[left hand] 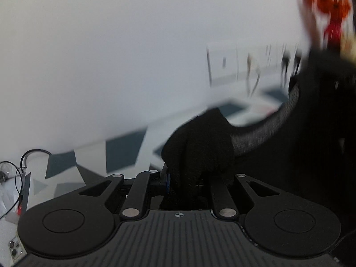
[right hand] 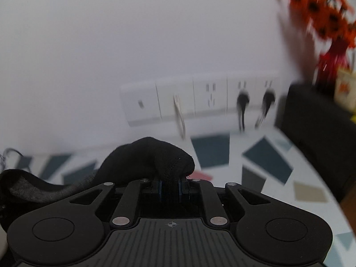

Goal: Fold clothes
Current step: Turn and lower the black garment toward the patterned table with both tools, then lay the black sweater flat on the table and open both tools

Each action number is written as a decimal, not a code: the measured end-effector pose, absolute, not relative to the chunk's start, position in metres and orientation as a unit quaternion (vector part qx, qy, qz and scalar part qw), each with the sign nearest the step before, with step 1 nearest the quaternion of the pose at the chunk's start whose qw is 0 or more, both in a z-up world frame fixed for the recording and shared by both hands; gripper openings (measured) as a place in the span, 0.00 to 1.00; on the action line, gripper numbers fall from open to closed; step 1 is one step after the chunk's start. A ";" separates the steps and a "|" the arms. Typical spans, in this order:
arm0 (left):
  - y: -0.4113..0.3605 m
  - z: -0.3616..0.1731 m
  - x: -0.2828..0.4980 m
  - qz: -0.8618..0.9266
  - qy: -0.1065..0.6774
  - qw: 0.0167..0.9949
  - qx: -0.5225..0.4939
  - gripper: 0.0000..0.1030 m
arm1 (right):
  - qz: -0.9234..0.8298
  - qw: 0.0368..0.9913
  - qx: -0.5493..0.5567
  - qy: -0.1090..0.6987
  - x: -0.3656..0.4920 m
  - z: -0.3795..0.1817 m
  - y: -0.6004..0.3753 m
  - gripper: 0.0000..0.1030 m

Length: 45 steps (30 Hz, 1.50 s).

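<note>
A black garment [left hand: 200, 146] is bunched between the jaws of my left gripper [left hand: 189, 182], which is shut on it; its grey waistband [left hand: 271, 122] arcs off to the right into a dark mass of cloth. In the right wrist view the same black garment [right hand: 151, 158] is pinched in my right gripper [right hand: 170, 187], which is shut on a fold of it. The cloth trails off to the left with a grey band [right hand: 29, 189]. Both grippers hold the garment up above the table. The views are motion-blurred.
The table has a white cloth with dark geometric patches [right hand: 267, 158]. A white wall with a row of sockets and plugs [right hand: 200, 98] stands behind. Red-orange flowers [right hand: 322, 15] and a black box [right hand: 316, 120] are at the right. Cables [left hand: 15, 173] and a phone [left hand: 14, 248] lie at the left.
</note>
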State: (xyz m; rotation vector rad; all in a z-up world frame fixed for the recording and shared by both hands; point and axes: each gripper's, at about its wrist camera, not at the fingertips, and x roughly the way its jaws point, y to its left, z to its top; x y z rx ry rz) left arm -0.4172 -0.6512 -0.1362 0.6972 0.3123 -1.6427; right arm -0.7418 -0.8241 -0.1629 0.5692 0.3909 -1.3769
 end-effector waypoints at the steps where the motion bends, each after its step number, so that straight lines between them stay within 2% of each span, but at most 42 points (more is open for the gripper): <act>1: -0.661 -0.143 -0.420 -0.708 0.141 0.617 0.313 0.13 | -0.621 0.715 0.264 0.182 -0.743 -0.176 -0.834 0.11; 3: -0.681 -0.142 -0.423 -0.702 0.146 0.621 0.316 0.13 | -0.620 0.712 0.271 0.190 -0.745 -0.198 -0.850 0.11; 7: -0.726 -0.113 -0.421 -0.696 0.132 0.638 0.303 0.14 | -0.626 0.718 0.248 0.179 -0.746 -0.201 -0.869 0.11; 8: -0.738 -0.107 -0.423 -0.694 0.133 0.639 0.305 0.18 | -0.626 0.718 0.248 0.176 -0.747 -0.200 -0.876 0.13; 9: -0.750 -0.111 -0.425 -0.688 0.143 0.632 0.325 0.34 | -0.626 0.716 0.250 0.178 -0.747 -0.200 -0.881 0.16; 10: -0.762 -0.119 -0.428 -0.680 0.158 0.620 0.358 0.50 | -0.626 0.714 0.250 0.187 -0.746 -0.201 -0.884 0.25; 11: -0.772 -0.129 -0.431 -0.668 0.173 0.607 0.394 0.80 | -0.626 0.710 0.247 0.207 -0.745 -0.207 -0.887 0.34; 12: -0.776 -0.137 -0.434 -0.658 0.178 0.594 0.428 0.83 | -0.625 0.706 0.243 0.227 -0.743 -0.212 -0.890 0.39; 14: -0.764 -0.144 -0.436 -0.659 0.144 0.577 0.461 0.83 | -0.624 0.699 0.235 0.260 -0.742 -0.221 -0.894 0.67; 15: -0.754 -0.143 -0.435 -0.663 0.128 0.570 0.468 0.83 | -0.625 0.697 0.229 0.266 -0.743 -0.223 -0.892 0.71; 17: -0.730 -0.136 -0.425 -0.673 0.117 0.559 0.470 0.83 | -0.626 0.696 0.224 0.271 -0.746 -0.224 -0.885 0.87; 21: -0.668 -0.123 -0.383 -0.680 0.178 0.558 0.441 0.87 | -0.607 0.708 0.284 0.221 -0.758 -0.216 -0.845 0.91; 25: -0.617 -0.141 -0.354 -0.661 0.222 0.544 0.466 0.87 | -0.613 0.693 0.326 0.194 -0.755 -0.215 -0.782 0.91; 28: -0.585 -0.151 -0.339 -0.660 0.236 0.551 0.454 0.88 | -0.631 0.669 0.354 0.169 -0.745 -0.214 -0.730 0.86; 29: -0.578 -0.152 -0.335 -0.661 0.245 0.555 0.442 0.88 | -0.633 0.668 0.359 0.153 -0.739 -0.213 -0.711 0.87; 31: -0.567 -0.153 -0.326 -0.661 0.259 0.566 0.419 0.86 | -0.619 0.679 0.356 0.167 -0.717 -0.214 -0.690 0.89; 32: -0.561 -0.153 -0.322 -0.665 0.263 0.568 0.407 0.70 | -0.608 0.687 0.352 0.183 -0.704 -0.215 -0.683 0.91; 33: -0.555 -0.152 -0.318 -0.671 0.267 0.568 0.395 0.49 | -0.597 0.695 0.348 0.198 -0.691 -0.216 -0.675 0.91; 34: -0.550 -0.151 -0.315 -0.673 0.264 0.570 0.391 0.35 | -0.585 0.703 0.343 0.214 -0.678 -0.217 -0.668 0.92; 35: -0.547 -0.149 -0.313 -0.669 0.255 0.576 0.394 0.15 | -0.575 0.709 0.340 0.228 -0.666 -0.218 -0.663 0.92; 39: -0.536 -0.142 -0.288 -0.648 0.216 0.614 0.396 0.13 | -0.547 0.724 0.325 0.264 -0.618 -0.231 -0.655 0.94; 42: -0.538 -0.137 -0.251 -0.617 0.217 0.652 0.385 0.13 | -0.542 0.725 0.311 0.291 -0.591 -0.237 -0.648 0.94; 45: -0.546 -0.130 -0.225 -0.595 0.197 0.682 0.375 0.13 | -0.529 0.737 0.292 0.302 -0.576 -0.242 -0.634 0.86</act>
